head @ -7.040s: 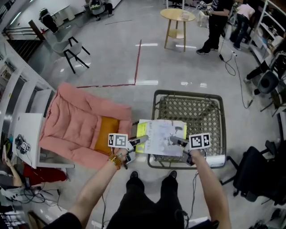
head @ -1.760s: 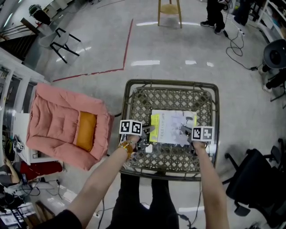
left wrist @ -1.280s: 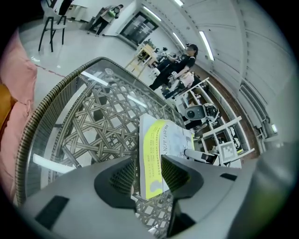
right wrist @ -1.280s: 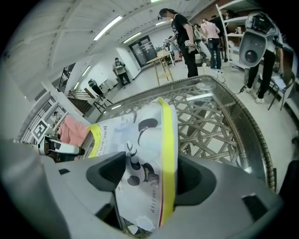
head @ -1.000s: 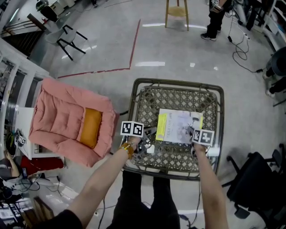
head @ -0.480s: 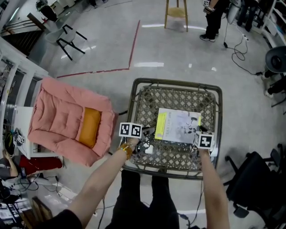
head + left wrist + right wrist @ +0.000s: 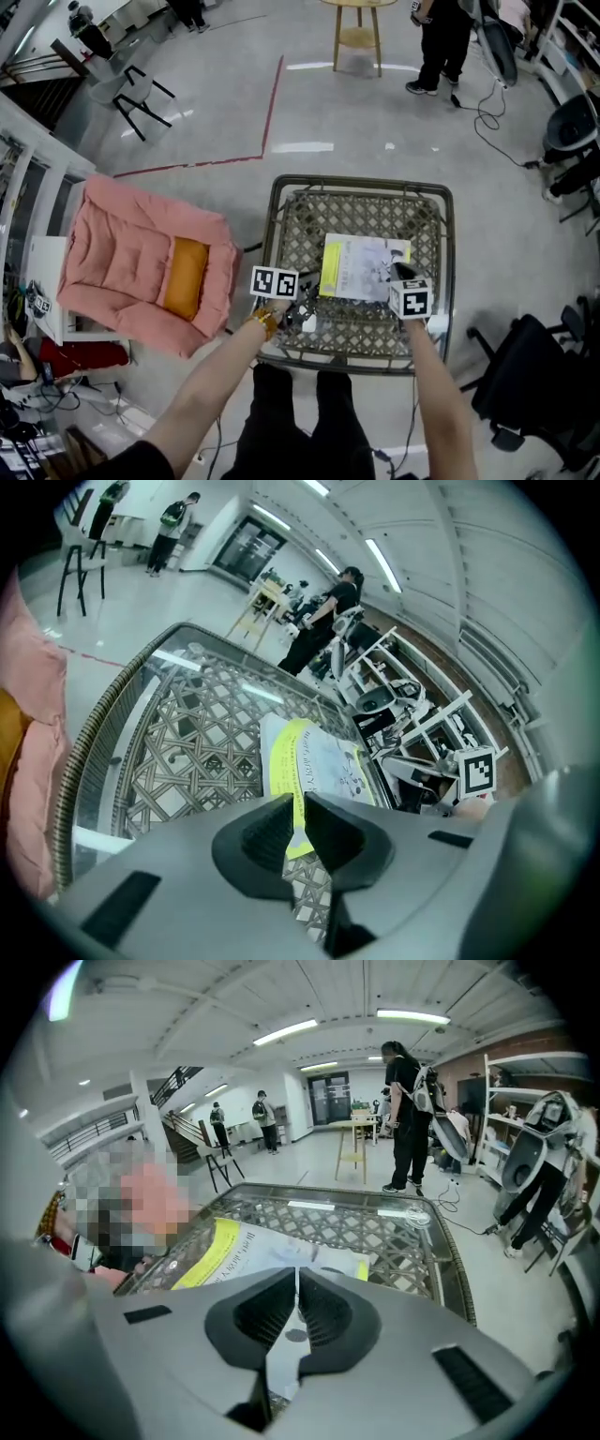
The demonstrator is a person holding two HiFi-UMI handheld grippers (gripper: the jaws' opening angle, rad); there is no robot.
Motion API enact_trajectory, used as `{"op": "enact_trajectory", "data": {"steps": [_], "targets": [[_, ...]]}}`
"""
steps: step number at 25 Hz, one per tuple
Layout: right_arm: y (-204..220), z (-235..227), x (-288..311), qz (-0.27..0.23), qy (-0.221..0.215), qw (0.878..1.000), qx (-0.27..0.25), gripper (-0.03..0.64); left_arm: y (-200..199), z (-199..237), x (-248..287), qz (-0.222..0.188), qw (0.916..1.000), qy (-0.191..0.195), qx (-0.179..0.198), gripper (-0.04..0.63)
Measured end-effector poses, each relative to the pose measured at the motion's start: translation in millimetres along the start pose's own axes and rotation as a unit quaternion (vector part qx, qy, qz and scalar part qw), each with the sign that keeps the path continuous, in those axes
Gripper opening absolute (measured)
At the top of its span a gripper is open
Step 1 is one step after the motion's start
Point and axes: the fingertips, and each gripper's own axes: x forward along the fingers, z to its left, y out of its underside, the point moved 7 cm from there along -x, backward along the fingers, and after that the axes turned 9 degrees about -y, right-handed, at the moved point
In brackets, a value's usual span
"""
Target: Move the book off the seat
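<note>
The book (image 7: 361, 267), pale with a yellow strip along its left side, lies flat on the woven glass-topped table (image 7: 361, 180). The pink seat (image 7: 122, 253) with its orange cushion (image 7: 185, 277) stands to the left, with no book on it. My left gripper (image 7: 302, 317) hovers just off the book's near left corner. Its jaws have just been closing and stand almost together, gripping nothing. My right gripper (image 7: 400, 274) is shut and empty, raised over the book's near right corner. The book (image 7: 314, 766) shows beyond the left gripper (image 7: 293, 817). It (image 7: 262, 1251) also shows past the right gripper (image 7: 297, 1297).
A black office chair (image 7: 534, 394) stands right of the table. At the far end a person (image 7: 436, 42) stands beside a round wooden stool (image 7: 356, 33). A black chair (image 7: 141, 94) is at far left, with white shelving (image 7: 37, 281) along the left wall. Cables (image 7: 487, 103) trail across the floor.
Both grippers have let go of the book, now resting on the table, and closed their jaws. The right gripper has lifted off the book's near right edge.
</note>
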Motion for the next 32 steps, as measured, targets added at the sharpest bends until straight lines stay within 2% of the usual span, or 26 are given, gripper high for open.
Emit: {"op": "enact_trajectory", "data": {"steps": [8,14,21,27,32], "targets": [[-11.1,41.3,-3.6,0.038,-0.022,0.998,0.042,0.015,-0.9,-17.3,-12.4,0.000,0.9983,-0.036,0.046,0.031],[-10.6,67.1,-10.5,0.064,-0.004,0.996,0.056,0.015,4.4,-13.5,-33.7,-0.007,0.9924,-0.110,0.055,0.025],[-12.2,95.5,-14.4,0.089,0.005,0.994,0.068,0.014,11.2,-10.3,-58.6,0.016,0.9834,-0.164,0.077,0.021],[-33.1,124.0,-12.6,0.078,0.003,0.995,0.059,0.014,3.7,-14.7,-83.4,-0.006,0.9809,-0.173,0.089,0.020],[-62.9,147.9,-14.8,0.054,-0.006,0.998,0.044,0.014,-15.9,-25.6,-106.0,-0.035,0.9817,-0.161,0.095,0.015]]}}
